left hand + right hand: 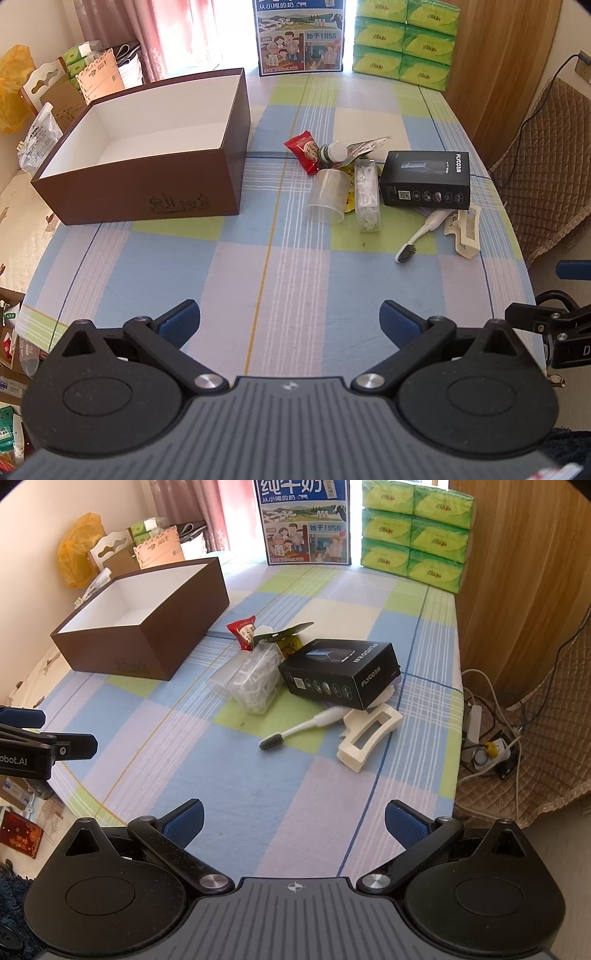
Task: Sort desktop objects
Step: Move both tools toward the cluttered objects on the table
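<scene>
Brown card walls and a white, empty inside: the open box (155, 155) sits at the far left of the checked tablecloth (258, 295), so I judge the sorting has not started. Both tools hover over the near edge with nothing between their pads. My left gripper (290, 325) is spread wide, and so is my right gripper (293, 825).

The clutter lies right of the box, well apart from both tools. A black carton (341, 672) rests partly on a white toothbrush (303, 727) and a cream hair clip (365, 738). Beside it are a clear tub of white picks (255, 681), a tipped plastic cup (327, 197) and a red snack packet (304, 151).

Next I would reach forward for a loose, unburied piece; the clip looks easiest for the right side.
</scene>
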Demonstrator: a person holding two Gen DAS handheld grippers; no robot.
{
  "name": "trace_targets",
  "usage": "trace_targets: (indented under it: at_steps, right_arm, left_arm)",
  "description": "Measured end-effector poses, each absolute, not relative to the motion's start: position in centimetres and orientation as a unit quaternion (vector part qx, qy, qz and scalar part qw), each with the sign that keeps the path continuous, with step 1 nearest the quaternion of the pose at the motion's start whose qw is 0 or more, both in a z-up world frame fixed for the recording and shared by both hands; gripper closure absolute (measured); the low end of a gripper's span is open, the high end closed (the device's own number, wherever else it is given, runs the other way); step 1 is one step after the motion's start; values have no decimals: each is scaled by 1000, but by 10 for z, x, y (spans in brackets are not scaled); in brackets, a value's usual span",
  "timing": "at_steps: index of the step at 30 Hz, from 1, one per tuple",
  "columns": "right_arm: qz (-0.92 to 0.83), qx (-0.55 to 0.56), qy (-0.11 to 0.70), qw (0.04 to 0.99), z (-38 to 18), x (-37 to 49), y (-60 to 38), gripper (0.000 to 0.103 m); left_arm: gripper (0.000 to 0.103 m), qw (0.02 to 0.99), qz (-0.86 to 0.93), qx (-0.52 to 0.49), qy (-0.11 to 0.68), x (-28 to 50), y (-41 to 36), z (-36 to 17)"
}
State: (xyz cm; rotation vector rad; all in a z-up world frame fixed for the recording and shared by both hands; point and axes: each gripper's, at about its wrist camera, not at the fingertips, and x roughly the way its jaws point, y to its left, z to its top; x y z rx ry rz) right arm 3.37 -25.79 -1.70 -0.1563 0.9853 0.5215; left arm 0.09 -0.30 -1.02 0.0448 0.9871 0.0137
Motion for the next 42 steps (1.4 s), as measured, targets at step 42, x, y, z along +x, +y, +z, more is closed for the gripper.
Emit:
trace_targets:
  at_steps: [42]
  right_arm:
    - [240,-81,455,854,-29,88,-264,2]
  left_arm:
    - [1,866,-28,38,499,65,-21,-34]
